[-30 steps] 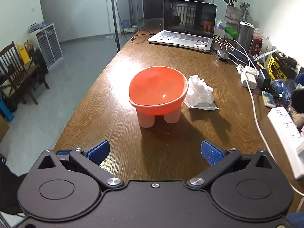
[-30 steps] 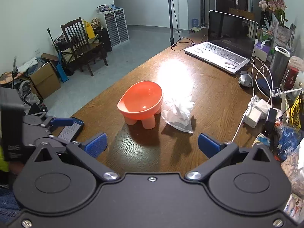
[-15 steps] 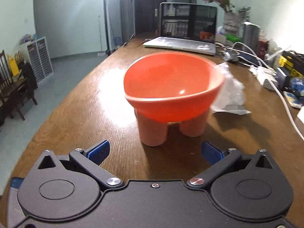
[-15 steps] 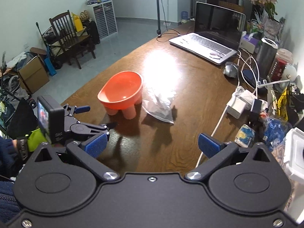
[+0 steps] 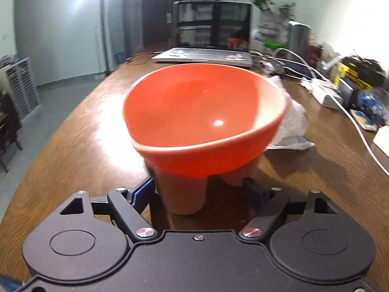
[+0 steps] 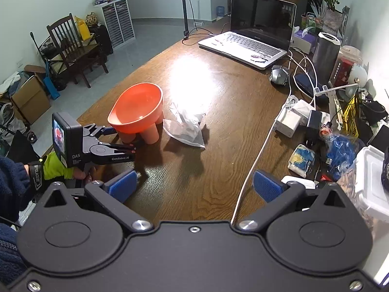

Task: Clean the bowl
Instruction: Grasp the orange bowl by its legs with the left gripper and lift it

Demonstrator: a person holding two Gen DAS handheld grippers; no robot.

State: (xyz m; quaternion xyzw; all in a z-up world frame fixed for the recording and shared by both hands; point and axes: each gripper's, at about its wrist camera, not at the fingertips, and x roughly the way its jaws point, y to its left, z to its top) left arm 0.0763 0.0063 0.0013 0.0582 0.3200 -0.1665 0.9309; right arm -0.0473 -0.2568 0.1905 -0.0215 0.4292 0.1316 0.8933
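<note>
An orange bowl (image 5: 206, 119) on short thick legs stands on the brown wooden table (image 5: 73, 160). It also shows in the right wrist view (image 6: 138, 107). My left gripper (image 5: 199, 191) is right at the bowl's base, its blue fingers on either side of the legs, partly closed and close to them; contact is unclear. A crumpled white wipe (image 6: 186, 126) lies just right of the bowl, also visible in the left wrist view (image 5: 291, 124). My right gripper (image 6: 194, 186) is open and empty, above the table nearer the front edge.
An open laptop (image 6: 255, 31) sits at the far end. Cables, chargers, a power strip and clutter (image 6: 316, 126) line the table's right side. The table's left edge (image 6: 102, 102) runs close to the bowl. A chair (image 6: 70, 46) stands on the floor to the left.
My left gripper has moved forward to the bowl's legs and its fingers have narrowed around them. The right gripper has drifted right and back a little.
</note>
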